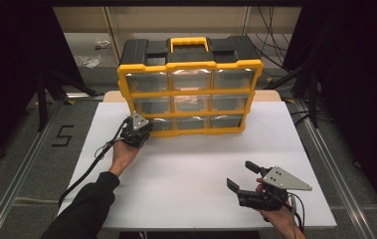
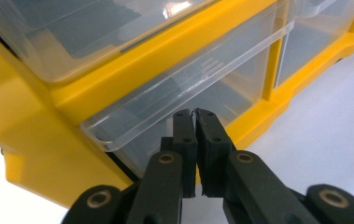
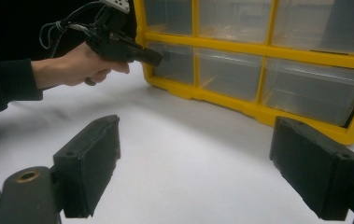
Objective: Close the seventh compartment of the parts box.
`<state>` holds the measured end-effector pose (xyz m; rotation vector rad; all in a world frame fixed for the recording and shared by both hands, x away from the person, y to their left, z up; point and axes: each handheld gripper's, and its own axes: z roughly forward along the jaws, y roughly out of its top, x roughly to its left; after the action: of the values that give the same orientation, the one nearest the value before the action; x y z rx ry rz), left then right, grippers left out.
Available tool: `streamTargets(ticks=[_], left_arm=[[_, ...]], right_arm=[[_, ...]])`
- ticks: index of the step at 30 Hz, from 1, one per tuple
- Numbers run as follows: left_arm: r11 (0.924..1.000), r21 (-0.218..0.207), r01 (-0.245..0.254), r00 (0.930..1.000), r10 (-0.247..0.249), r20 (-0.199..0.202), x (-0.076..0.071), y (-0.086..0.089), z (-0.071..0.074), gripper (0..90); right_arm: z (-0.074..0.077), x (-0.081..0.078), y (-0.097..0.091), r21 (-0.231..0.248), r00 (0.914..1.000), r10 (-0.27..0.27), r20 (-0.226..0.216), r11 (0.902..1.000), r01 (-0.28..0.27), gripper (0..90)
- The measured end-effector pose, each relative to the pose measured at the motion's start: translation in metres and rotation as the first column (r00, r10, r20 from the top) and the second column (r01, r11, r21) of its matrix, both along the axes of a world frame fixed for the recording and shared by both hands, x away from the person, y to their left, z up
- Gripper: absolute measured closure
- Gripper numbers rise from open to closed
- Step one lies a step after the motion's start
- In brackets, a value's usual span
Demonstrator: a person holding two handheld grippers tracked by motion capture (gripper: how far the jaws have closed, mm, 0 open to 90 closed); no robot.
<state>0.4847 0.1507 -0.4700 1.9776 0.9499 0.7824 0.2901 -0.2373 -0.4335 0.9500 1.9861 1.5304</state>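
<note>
We see the yellow drawer cabinet (image 1: 191, 92) standing at the far side of the white table (image 1: 196, 169). The left gripper (image 2: 194, 116) — jaws pressed together — sits at its bottom-left clear drawer (image 2: 184, 88), just under the lip. The right gripper (image 1: 243, 177) rests near us, well apart — jaws spread wide.

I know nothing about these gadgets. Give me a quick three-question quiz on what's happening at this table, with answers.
1. True or false: the left hand-held gripper is at the bottom-left clear plastic drawer of the yellow and black drawer organizer.
2. Which hand-held gripper has its jaws spread wide?
3. How many clear drawers show on the organizer's front: A) six, B) nine, C) twelve?

Key
1. True; its jaws are closed at the drawer's front lip, though I cannot tell whether they pinch it.
2. The right hand-held gripper, over the white tabletop, away from the organizer.
3. B, three rows of three.
</note>
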Motion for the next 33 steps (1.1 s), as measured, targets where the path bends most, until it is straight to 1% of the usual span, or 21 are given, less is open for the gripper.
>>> streamTargets(ticks=[1, 3, 4, 5, 7, 9, 13, 17, 19, 23, 26, 28, 31, 33], left_arm=[[1.0, 0.007, 0.007, 1.0, -0.007, -0.001, -0.001, 0.0, 0.0, 86.4], [0.9998, -0.011, 0.016, 0.9998, -0.016, -0.012, -0.003, -0.001, 0.0, 83.4], [0.9997, -0.013, 0.02, 0.9996, -0.02, -0.02, -0.003, -0.001, 0.001, 81.6], [0.9996, -0.005, 0.03, 0.9993, -0.03, -0.023, -0.003, -0.001, 0.001, 80.7], [0.9991, -0.017, 0.04, 0.9989, -0.04, -0.023, -0.006, -0.002, 0.0, 77.0], [0.9985, -0.019, 0.052, 0.9984, -0.052, -0.022, -0.008, -0.002, 0.001, 69.2], [0.9961, -0.038, 0.08, 0.9961, -0.081, -0.035, -0.012, -0.003, 0.002, 54.6], [0.9923, -0.073, 0.099, 0.9934, -0.103, -0.05, -0.015, -0.004, 0.003, 42.6], [0.9887, -0.101, 0.111, 0.9923, -0.116, -0.045, -0.016, -0.004, 0.004, 37.2], [0.9799, -0.155, 0.125, 0.9907, -0.132, -0.035, -0.019, -0.003, 0.007, 31.7], [0.9758, -0.177, 0.128, 0.9903, -0.136, -0.031, -0.022, -0.002, 0.01, 29.8], [0.9738, -0.186, 0.131, 0.99, -0.138, -0.027, -0.024, -0.003, 0.011, 28.6], [0.9725, -0.188, 0.138, 0.9894, -0.144, -0.019, -0.028, -0.004, 0.013, 27.6], [0.969, -0.199, 0.146, 0.988, -0.153, -0.019, -0.03, -0.004, 0.014, 26.6]], right_arm=[[0.0, 0.0, 0.0, -0.001, 1.0, -0.001, -0.001, 1.0, 0.001, 17.1], [0.0, 0.0, 0.0, -0.001, 1.0, -0.001, -0.001, 1.0, 0.001, 17.1], [0.0, 0.0, 0.0, 0.0, 1.0, -0.001, -0.001, 1.0, 0.001, 17.1], [0.0, 0.0, 0.0, 0.0, 1.0, -0.001, -0.001, 1.0, 0.001, 17.1], [0.0, 0.0, 0.0, 0.001, 1.0, 0.001, 0.001, 1.0, -0.001, 17.1], [0.0, 0.0, 0.0, 0.0, 1.0, 0.001, 0.002, 1.0, -0.001, 17.1], [0.0, 0.0, 0.0, 0.0, 1.0, 0.0, 0.0, 1.0, 0.0, 17.1], [0.0, 0.0, 0.0, 0.0, 1.0, 0.001, 0.002, 1.0, -0.001, 17.1], [0.0, 0.0, 0.0, -0.001, 1.0, 0.001, 0.002, 1.0, -0.001, 17.1], [0.0, 0.0, 0.0, 0.0, 1.0, 0.002, 0.002, 1.0, -0.002, 17.1], [0.0, 0.0, 0.0, 0.0, 1.0, 0.002, 0.002, 1.0, -0.002, 17.1], [0.0, 0.0, 0.0, 0.0, 1.0, 0.003, 0.002, 1.0, -0.003, 17.1], [0.0, 0.0, 0.0, -0.001, 1.0, 0.003, 0.001, 1.0, -0.003, 17.1], [0.0, 0.0, 0.0, -0.001, 1.0, 0.003, 0.002, 1.0, -0.003, 17.1]])
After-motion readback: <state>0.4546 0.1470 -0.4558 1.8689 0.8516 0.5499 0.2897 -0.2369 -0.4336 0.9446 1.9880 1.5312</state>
